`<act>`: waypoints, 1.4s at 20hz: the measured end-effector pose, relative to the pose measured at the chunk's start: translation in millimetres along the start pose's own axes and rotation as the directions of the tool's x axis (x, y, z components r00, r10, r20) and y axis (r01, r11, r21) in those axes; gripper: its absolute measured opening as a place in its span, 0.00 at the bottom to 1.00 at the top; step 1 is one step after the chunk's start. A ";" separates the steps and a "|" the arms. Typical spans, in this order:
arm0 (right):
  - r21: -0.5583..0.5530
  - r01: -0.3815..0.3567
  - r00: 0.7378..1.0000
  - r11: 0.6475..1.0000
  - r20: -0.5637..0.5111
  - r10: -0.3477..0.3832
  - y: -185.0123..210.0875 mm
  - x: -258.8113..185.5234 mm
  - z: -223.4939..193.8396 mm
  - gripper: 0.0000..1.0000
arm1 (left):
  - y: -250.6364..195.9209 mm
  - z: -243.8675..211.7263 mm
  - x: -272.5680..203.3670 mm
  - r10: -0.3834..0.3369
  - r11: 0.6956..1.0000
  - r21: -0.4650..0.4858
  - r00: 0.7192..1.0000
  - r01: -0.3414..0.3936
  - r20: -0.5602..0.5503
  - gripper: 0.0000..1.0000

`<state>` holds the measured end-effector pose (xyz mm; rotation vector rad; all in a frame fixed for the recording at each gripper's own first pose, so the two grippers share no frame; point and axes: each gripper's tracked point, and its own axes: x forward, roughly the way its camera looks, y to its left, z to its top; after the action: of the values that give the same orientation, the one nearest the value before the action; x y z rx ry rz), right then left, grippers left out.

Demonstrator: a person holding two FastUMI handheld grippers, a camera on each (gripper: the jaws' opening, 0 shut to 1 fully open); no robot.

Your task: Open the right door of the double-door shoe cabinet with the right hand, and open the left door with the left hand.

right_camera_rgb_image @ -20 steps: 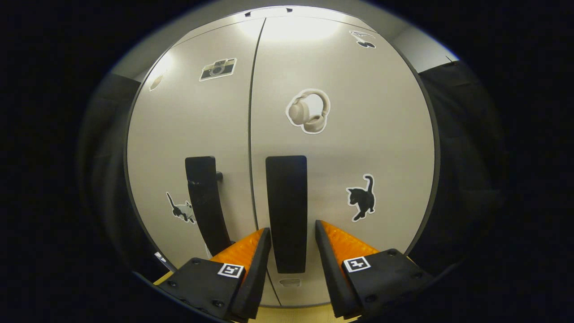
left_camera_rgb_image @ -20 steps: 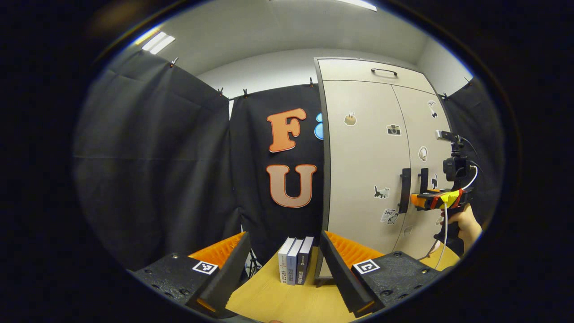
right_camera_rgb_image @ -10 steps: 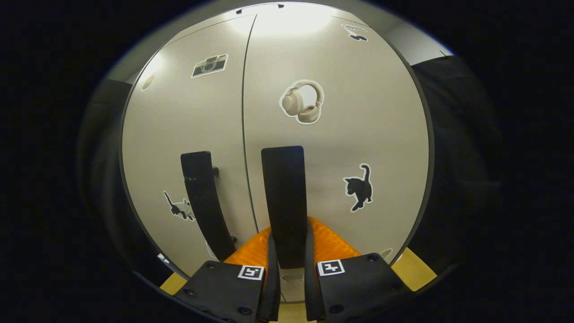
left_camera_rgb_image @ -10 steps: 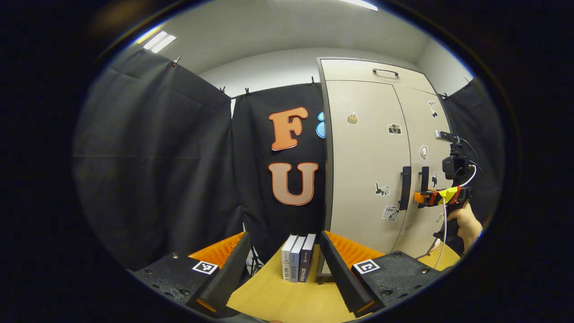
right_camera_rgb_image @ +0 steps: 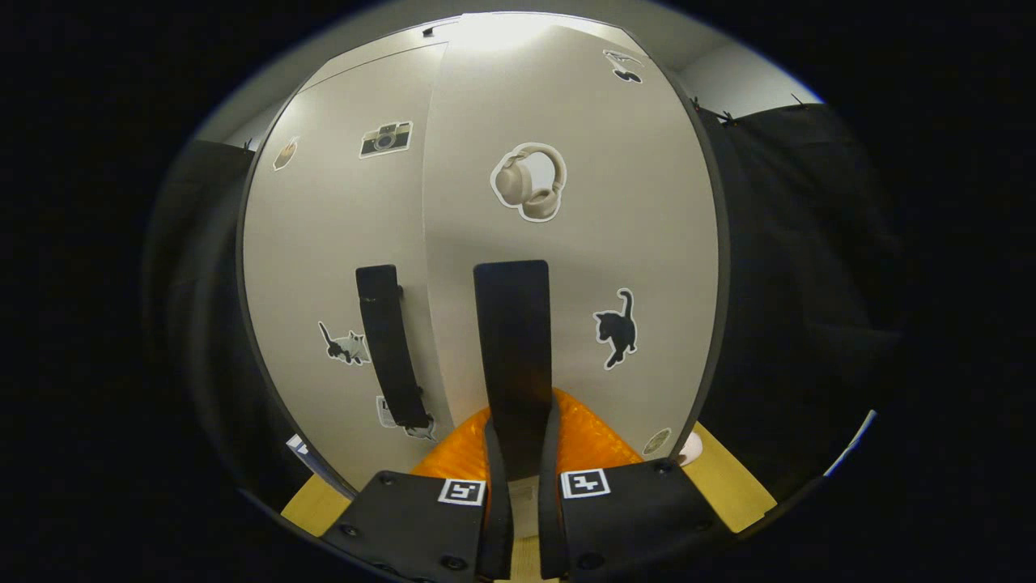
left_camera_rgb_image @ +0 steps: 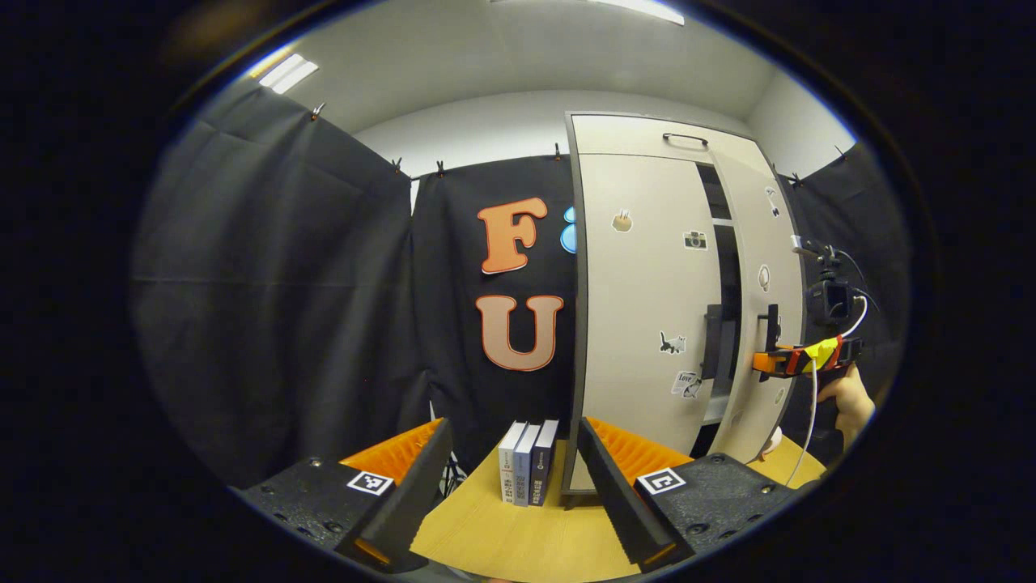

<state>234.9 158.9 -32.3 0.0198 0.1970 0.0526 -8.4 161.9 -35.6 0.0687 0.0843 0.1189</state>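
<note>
My right gripper (right_camera_rgb_image: pixel 518 453) is clamped on the right door's handle (right_camera_rgb_image: pixel 513 348), both fingers pressing its lower end. The right door (right_camera_rgb_image: pixel 566 243) stands ajar, its free edge out ahead of the left door (right_camera_rgb_image: pixel 340 243). From the left gripper view, a dark gap (left_camera_rgb_image: pixel 726 267) with a shelf edge shows between the two doors of the shoe cabinet (left_camera_rgb_image: pixel 639 129), which stands on the wooden table (left_camera_rgb_image: pixel 518 534). My right hand (left_camera_rgb_image: pixel 846 401) holds the gripper level at the handle. My left gripper (left_camera_rgb_image: pixel 514 478) is spread wide, holding nothing, well apart from the left handle (left_camera_rgb_image: pixel 712 352) and aimed past the cabinet's left side at a few books (left_camera_rgb_image: pixel 526 474) standing on the table. Risks, as I judge them: the grip sits low on the handle, so a pull that does not follow the door's arc could slide the fingers off the end. A hard tug might shift or rock the cabinet on the table. Bringing the left gripper across, I could clip the books or the cabinet corner. The open right door may also crowd the approach to the left handle.
</note>
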 end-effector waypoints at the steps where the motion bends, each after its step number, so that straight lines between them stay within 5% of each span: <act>1: 0.006 -0.003 1.000 1.000 0.002 0.003 -1.2 -3.6 -0.2 0.21 | 1.1 -0.2 -4.4 0.005 1.000 0.001 1.000 -0.005 -0.001 0.94; 15: 0.000 -0.011 1.000 1.000 0.017 0.011 -33.5 -36.4 -0.6 0.20 | -24.2 7.1 -56.5 0.005 1.000 -0.006 1.000 -0.005 -0.008 0.94; 24: -0.027 0.011 0.999 1.000 0.042 -0.010 -69.0 -44.7 1.8 0.18 | -81.9 14.6 -66.3 -0.003 1.000 -0.023 1.000 0.003 0.000 0.96; 25: -0.018 0.016 0.999 1.000 0.051 -0.015 -70.6 -45.2 5.2 0.08 | -88.4 14.1 -67.7 -0.005 1.000 -0.023 1.000 0.005 -0.003 0.94; 28: -0.017 0.019 0.999 1.000 0.049 -0.019 -78.0 -46.7 4.8 0.08 | -107.4 14.1 -70.4 -0.010 1.000 -0.022 1.000 0.010 -0.008 0.92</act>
<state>194.1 78.4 -20.4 0.0014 0.1478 0.0350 -64.4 46.1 -23.9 0.0462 0.0914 0.1104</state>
